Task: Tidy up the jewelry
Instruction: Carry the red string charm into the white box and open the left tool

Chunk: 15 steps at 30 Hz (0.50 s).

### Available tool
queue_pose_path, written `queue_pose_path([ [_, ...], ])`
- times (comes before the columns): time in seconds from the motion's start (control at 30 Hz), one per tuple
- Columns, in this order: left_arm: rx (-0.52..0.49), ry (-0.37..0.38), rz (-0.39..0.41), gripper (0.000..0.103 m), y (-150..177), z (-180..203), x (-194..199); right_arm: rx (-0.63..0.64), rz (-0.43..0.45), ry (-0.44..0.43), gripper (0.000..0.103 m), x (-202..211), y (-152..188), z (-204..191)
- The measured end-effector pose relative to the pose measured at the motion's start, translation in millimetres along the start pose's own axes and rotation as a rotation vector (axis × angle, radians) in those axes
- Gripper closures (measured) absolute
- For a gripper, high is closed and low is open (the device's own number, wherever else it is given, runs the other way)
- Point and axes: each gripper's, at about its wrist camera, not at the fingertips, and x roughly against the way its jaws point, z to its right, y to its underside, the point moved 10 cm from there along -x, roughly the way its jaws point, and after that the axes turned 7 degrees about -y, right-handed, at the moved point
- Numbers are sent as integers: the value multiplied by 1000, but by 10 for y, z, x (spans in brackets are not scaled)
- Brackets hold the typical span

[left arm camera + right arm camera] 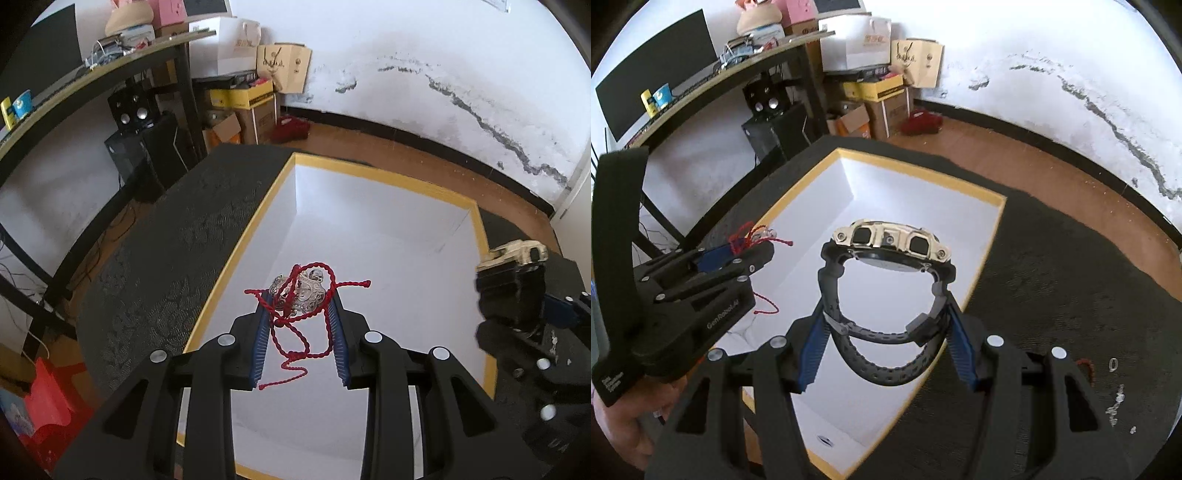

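Left gripper (301, 295) was clamped on a red cord necklace (295, 325) with a silver pendant (301, 291); pendant sat between the blue pads at the fingertips, centre of the left wrist frame, loose cord ends dangling down between the fingers. It hung over the open white box (369, 229) with the yellow rim, which filled the middle of that frame. Box stood on a dark patterned table cover (155, 258).

Right gripper (886, 306) was closed on a watch (886, 243) with gold case and dark rubber strap; the pads pressed the strap loop from both sides, case up at frame centre, tilted edge-on to the camera. Watch was held above the box's right rim in the right wrist view. In the left wrist view the same watch showed at the right edge, above the box's right rim.

In the right wrist frame the left gripper appeared at middle left, red cord sticking out of its tip, over the box's left side; a hand (624, 424) held it at lower left. Small loose jewelry pieces (1115, 398) lay on the cover at lower right, too small to identify.
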Motion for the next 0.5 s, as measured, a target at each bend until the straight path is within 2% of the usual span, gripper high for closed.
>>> queue_pose_path([
  [0.17,-10,8,-57,73,129,1,-205,0,-28,10,46,-168,76,21],
  [0.5,-24,-3,-73,73,182,-17,-300,-2,-20,15,46,-158,58,21],
])
